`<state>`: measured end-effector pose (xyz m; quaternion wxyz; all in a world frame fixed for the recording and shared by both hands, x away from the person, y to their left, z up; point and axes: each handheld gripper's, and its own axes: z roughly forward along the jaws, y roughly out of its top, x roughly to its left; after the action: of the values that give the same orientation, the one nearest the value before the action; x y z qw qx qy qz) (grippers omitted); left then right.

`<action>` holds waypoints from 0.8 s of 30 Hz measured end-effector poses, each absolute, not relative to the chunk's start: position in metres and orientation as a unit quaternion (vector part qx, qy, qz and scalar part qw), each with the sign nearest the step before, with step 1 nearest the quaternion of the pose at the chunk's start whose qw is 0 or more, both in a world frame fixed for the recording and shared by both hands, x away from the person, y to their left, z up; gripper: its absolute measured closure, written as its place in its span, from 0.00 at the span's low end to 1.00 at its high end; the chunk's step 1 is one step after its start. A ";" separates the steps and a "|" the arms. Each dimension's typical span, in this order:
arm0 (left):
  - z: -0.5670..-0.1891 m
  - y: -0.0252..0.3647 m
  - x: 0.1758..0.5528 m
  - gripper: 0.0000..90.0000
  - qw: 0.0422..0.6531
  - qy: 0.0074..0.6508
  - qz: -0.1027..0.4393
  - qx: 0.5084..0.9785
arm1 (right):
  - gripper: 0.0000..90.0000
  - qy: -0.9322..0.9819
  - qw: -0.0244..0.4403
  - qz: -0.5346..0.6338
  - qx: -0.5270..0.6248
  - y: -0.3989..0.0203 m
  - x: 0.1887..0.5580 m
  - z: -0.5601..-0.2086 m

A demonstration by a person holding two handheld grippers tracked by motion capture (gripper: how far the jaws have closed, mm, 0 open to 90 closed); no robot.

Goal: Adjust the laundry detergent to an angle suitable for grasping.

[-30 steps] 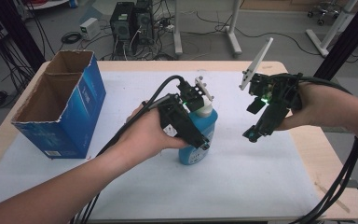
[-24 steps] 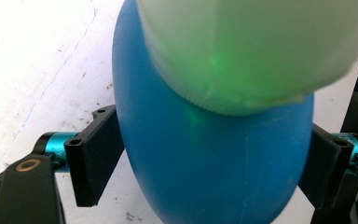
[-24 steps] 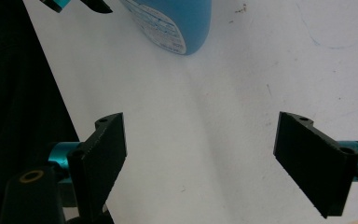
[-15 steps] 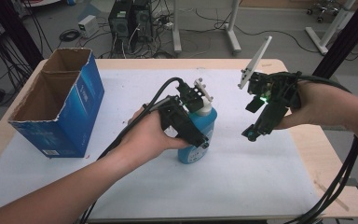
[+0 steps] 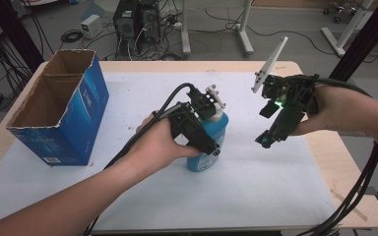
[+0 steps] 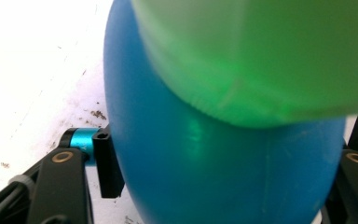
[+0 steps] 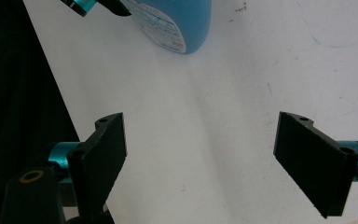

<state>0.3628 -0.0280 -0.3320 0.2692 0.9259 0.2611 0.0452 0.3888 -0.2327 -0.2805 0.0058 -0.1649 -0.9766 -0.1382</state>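
A blue bottle point(image 5: 207, 147) stands upright near the middle of the white-covered surface point(image 5: 285, 196), with the left tool point(image 5: 203, 129) brought in from the near left and set around its body. In the left gripper view the bottle point(image 6: 223, 177) sits between the two black jaws, which have just been closing; the left pad lies against the blue wall and the right one meets its far flank, so the tool appears to be gripping the bottle at mid-height, probably because the widest, straightest part of the body gives the pads the firmest seat. A pale, blurred, green-tinted mass point(image 6: 261, 56) at the top of that view is most likely the bottle's upper part, too close to read clearly. The right tool point(image 5: 268, 139) hangs above the surface to the right of the bottle, well apart from it, tilted down and towards it; in the right gripper view its jaws stand wide apart with nothing between them, and the bottle's base point(image 7: 177, 28) shows farther off. This posture suggests a hand held in reserve, ready to work on the bottle once the left grip steadies it. An open-topped blue cardboard box point(image 5: 61, 115) stands at the far left of the surface, apart from both tools.
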 end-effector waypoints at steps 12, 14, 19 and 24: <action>-0.334 -0.030 0.362 0.42 0.272 0.268 0.050 0.923 | 0.18 -0.976 0.008 -0.139 -0.166 -0.233 0.389 -0.282; -0.334 -0.030 0.363 0.42 0.270 0.266 0.054 0.924 | 0.18 -0.977 0.009 -0.138 -0.165 -0.233 0.389 -0.282; -0.334 -0.031 0.362 0.43 0.274 0.269 0.052 0.922 | 0.18 -0.977 0.009 -0.138 -0.164 -0.233 0.389 -0.282; -0.333 -0.031 0.361 0.45 0.277 0.268 0.061 0.921 | 0.18 -0.976 0.009 -0.137 -0.167 -0.233 0.389 -0.282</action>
<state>0.3613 -0.0306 -0.3326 0.2768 0.9208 0.2678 0.0612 0.3890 -0.2330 -0.2824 0.0094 -0.1668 -0.9764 -0.1369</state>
